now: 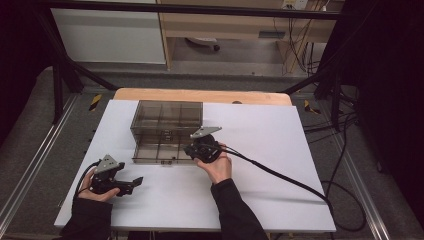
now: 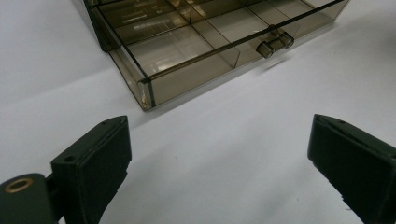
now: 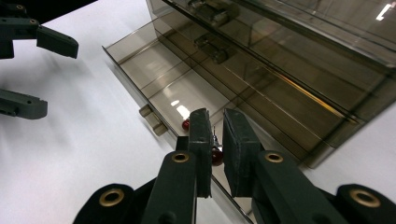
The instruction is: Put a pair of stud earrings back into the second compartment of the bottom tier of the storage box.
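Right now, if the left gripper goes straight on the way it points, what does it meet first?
Probably the near corner of the pulled-out bottom drawer of the smoky transparent plastic drawer box. Only bare white table lies between it and the open left gripper; depth is uncertain.

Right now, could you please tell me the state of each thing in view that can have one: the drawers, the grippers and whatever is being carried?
Drawer cabinet: upright on the white table.
Bottom drawer: pulled out, compartments look empty.
Upper drawers: pushed in.
Left gripper: open, holding nothing, beside the drawer.
Right gripper: shut on a small red item, over the open drawer's front edge.
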